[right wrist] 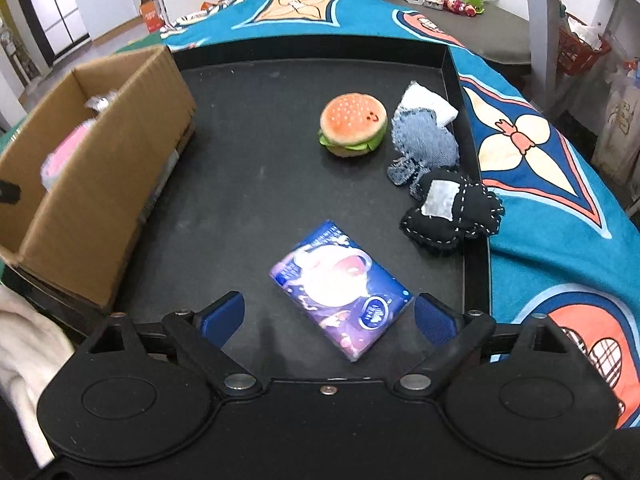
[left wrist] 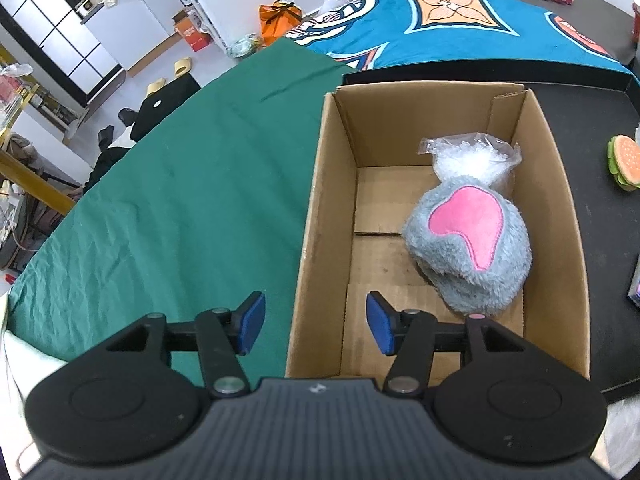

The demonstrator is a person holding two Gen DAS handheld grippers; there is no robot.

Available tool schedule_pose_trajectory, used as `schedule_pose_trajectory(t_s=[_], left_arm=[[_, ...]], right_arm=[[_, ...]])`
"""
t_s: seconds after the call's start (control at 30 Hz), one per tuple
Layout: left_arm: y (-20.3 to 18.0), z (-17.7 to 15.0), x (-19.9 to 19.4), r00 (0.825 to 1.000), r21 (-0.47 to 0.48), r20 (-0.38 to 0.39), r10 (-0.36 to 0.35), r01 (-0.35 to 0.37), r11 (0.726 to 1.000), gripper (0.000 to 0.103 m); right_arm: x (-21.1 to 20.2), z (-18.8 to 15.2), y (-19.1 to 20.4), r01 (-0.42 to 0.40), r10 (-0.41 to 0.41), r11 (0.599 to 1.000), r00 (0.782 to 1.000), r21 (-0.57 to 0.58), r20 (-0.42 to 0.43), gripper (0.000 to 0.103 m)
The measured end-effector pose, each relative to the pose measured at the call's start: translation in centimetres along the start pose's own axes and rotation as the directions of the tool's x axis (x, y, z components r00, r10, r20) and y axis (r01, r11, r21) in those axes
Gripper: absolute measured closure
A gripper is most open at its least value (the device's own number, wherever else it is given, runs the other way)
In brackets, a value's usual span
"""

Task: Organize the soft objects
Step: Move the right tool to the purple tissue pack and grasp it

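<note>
Between right tool point(right wrist: 329, 317) pads (wide): tissue pack point(right wrist: 340, 288)

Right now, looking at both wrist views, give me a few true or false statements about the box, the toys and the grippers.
1. The grey and pink plush toy lies inside the brown cardboard box. True.
2. The round plush hamburger is in the box. False: it sits on the black tray.
3. The left gripper holds the plush. False: it is open and empty.
4. The blue and purple tissue pack lies before the open right gripper. True.
</note>
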State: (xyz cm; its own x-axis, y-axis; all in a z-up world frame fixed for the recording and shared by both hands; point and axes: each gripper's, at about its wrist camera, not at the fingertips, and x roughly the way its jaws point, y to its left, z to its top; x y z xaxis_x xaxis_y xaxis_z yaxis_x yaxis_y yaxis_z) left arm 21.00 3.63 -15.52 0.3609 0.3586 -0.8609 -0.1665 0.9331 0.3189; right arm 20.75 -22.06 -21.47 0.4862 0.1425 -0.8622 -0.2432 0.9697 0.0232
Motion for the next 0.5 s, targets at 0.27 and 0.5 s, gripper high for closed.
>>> schedule_pose_trajectory(t_s=[0.27, 0.5], left_arm=[[0.0, 0.4, 0.4, 1.000, -0.013, -0.012, 0.010, -0.010, 1.000, 0.048], [-0.4, 0.6, 0.6, 1.000, -0.003, -0.016, 0.017, -0.017, 1.000, 0.048]], right_arm=[[1.3, 0.7, -1.0, 0.032, -0.032, 0.999, 0.999, 0.037, -0.009, 0.011], [2.1, 1.6, -2.0, 0.058, -0.059, 0.997, 0.998, 0.054, 0.010, 0.012]])
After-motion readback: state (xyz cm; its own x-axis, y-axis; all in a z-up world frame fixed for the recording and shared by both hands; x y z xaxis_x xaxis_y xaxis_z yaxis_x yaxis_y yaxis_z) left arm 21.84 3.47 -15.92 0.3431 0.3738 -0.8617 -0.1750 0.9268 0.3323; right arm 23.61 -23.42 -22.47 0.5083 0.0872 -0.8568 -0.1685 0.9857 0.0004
